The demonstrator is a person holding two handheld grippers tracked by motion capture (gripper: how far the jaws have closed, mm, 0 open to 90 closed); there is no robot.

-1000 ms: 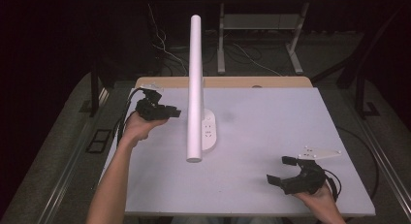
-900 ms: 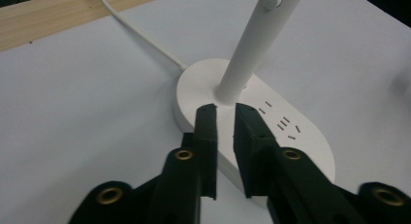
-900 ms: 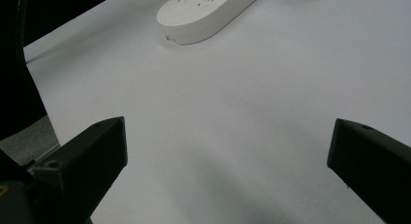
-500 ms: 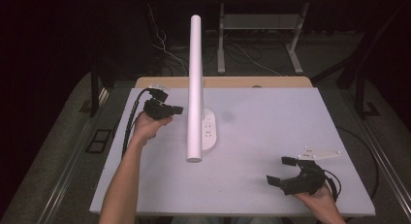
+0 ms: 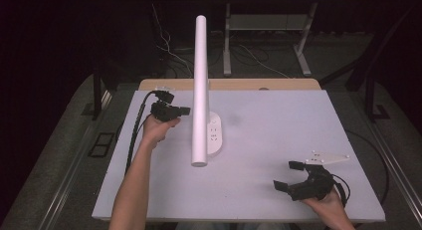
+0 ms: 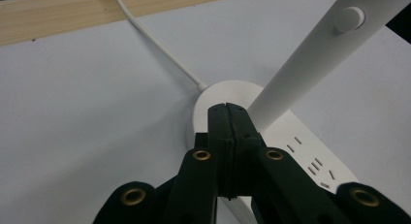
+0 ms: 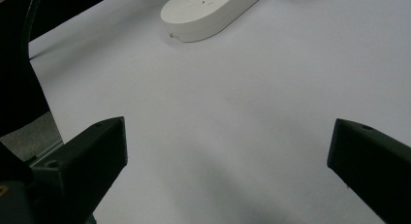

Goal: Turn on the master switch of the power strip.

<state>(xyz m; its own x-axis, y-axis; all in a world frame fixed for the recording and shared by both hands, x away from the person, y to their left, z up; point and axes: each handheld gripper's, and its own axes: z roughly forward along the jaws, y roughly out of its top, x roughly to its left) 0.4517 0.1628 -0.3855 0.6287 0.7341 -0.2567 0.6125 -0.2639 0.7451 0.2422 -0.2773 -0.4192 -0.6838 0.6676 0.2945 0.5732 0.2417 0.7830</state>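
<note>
A white desk lamp stands mid-table, its long tube (image 5: 201, 90) rising from an oval base (image 5: 216, 138) with socket slots. My left gripper (image 5: 183, 110) is just left of the tube and points at it. In the left gripper view its jaws (image 6: 227, 107) are pressed together with nothing between them, their tips in front of the base (image 6: 228, 90) where the tube (image 6: 310, 59) meets it. A round button (image 6: 350, 19) sits on the tube. My right gripper (image 5: 287, 175) rests at the front right, open and holding nothing (image 7: 228, 126).
A white cable (image 6: 160, 44) runs from the lamp base toward the wooden strip (image 5: 249, 84) at the table's back edge. The white tabletop (image 5: 298, 120) stretches between the lamp and the right gripper. Dark floor, cables and table legs lie beyond.
My left hand has shifted a little toward the lamp's tube and slightly lower. The right hand and the lamp have stayed where they were.
</note>
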